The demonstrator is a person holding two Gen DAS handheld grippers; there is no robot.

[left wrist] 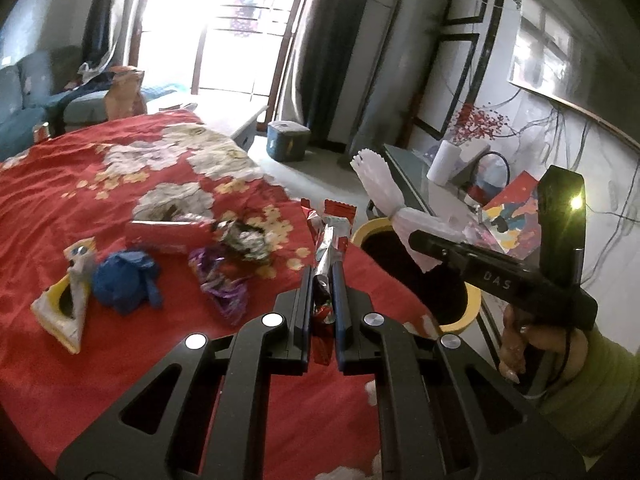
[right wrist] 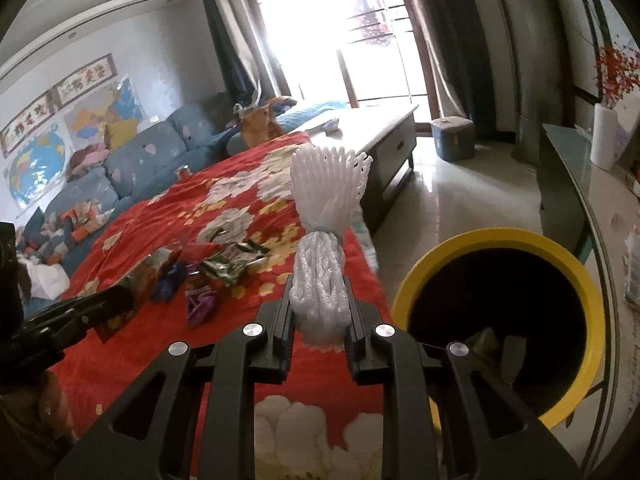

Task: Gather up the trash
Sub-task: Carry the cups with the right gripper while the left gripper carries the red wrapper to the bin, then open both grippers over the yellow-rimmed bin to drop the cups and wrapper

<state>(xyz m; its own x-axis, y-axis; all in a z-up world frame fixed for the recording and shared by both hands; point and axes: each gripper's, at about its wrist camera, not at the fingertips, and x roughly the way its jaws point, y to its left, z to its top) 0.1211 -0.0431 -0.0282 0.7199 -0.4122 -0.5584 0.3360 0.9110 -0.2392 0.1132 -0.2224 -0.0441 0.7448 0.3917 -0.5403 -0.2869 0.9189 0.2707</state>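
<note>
My left gripper (left wrist: 323, 270) is shut on a red and silver snack wrapper (left wrist: 330, 236) that sticks up past its fingertips, above the red flowered cloth (left wrist: 80, 184). My right gripper (right wrist: 318, 280) is shut on a white foam net sleeve (right wrist: 322, 280), whose fanned top rises in front of it; the same sleeve (left wrist: 380, 188) shows at the right of the left wrist view. A yellow-rimmed bin (right wrist: 500, 240) with a dark inside stands just right of the right gripper, off the table's edge. Several wrappers lie on the cloth: a blue crumpled one (left wrist: 124, 280), a purple one (left wrist: 224, 280), a yellow and white one (left wrist: 64, 300).
A grey coffee table (right wrist: 384, 132) stands beyond the red cloth, a blue sofa (right wrist: 132, 168) to the left and a blue stool (right wrist: 454, 138) by the window. A glass-topped side table (right wrist: 580, 168) with a paper roll (right wrist: 606, 140) runs along the right wall.
</note>
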